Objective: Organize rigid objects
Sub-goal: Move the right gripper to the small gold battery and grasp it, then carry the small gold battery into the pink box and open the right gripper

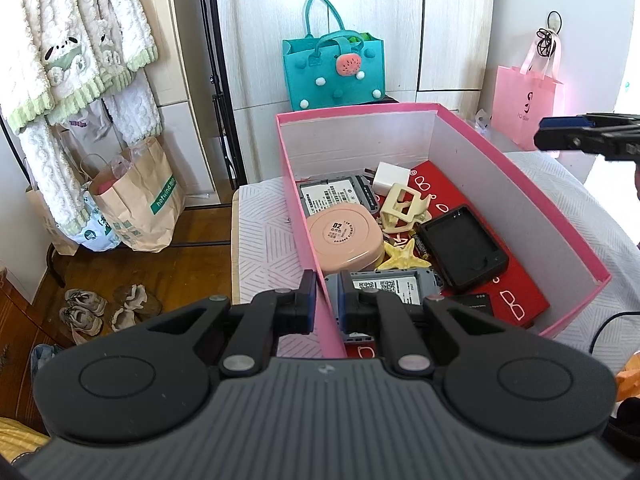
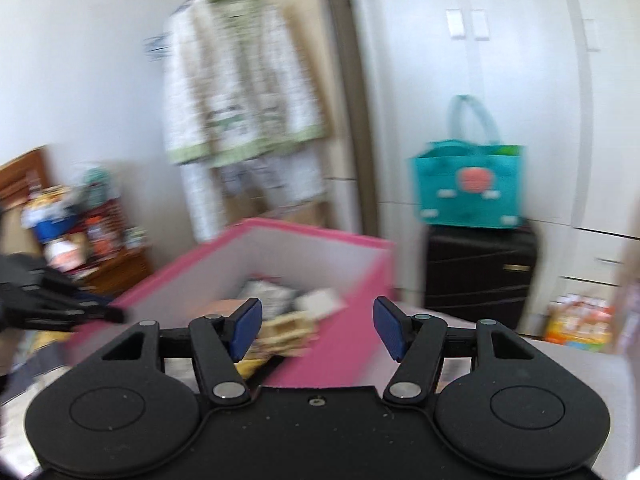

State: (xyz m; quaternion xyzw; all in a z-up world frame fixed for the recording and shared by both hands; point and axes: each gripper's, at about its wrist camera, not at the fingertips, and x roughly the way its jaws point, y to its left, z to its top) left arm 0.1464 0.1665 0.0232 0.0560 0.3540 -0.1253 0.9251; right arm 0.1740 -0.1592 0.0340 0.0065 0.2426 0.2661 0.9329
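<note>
Over at nine o'clock in the left wrist view, paper bags (image 1: 136, 204) sit on the wooden floor under hanging fleece clothes (image 1: 80, 40). Moving in, the left claw (image 1: 326, 300) is clamped on the near wall of the pink box (image 1: 520, 196), one pad outside, one inside. The box sits on the white bed cover (image 1: 260, 232), and it's full: a round pink case (image 1: 345, 240) near its centre, a cream clip (image 1: 404, 206) at one o'clock from that, a yellow starfish (image 1: 404, 254) just beside the case, a black tray (image 1: 464, 248) at three o'clock. Behind the box at twelve, a teal bag (image 1: 334, 68). Far right, at two o'clock, the right claw (image 2: 318, 328) comes into view, jaws apart, nothing between the pads, held above the box's near corner in its own blurred view.
</note>
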